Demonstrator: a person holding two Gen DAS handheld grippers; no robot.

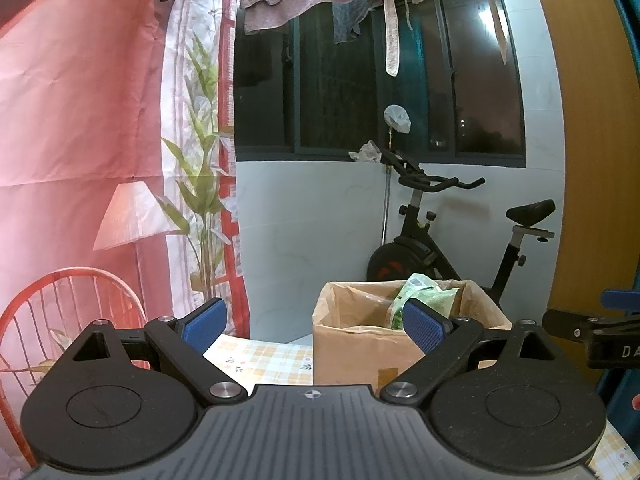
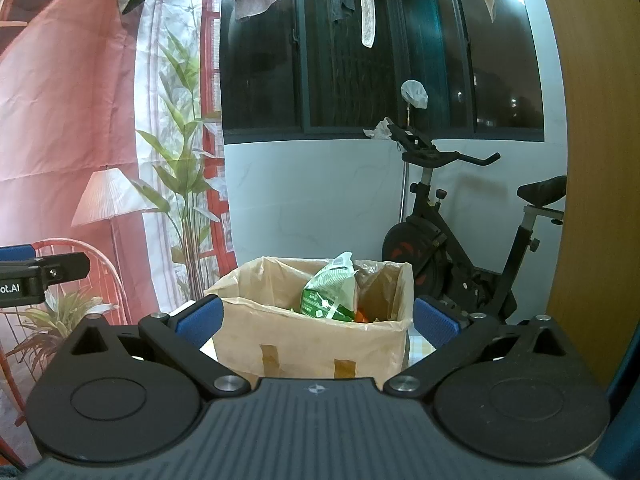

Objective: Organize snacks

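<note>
Left gripper (image 1: 316,326): blue pads spread wide, nothing held. Right gripper (image 2: 316,318): likewise released, empty, facing the box. Cardboard box (image 2: 312,344): lined, taped front, on checked tablecloth (image 1: 264,360). Green snack bag (image 2: 330,294): upright inside box, beside something orange. Exercise bike (image 2: 460,236): far right, behind box.

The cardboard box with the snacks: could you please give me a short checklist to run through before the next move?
1. Left gripper open, empty: ok.
2. Right gripper open, empty: ok.
3. Cardboard box upright, top open: ok.
4. Green snack bag inside box, sticking above the rim: ok.
5. Snacks left on the checked tablecloth: cannot tell, mostly hidden.
6. Room left in the box: cannot tell.
</note>
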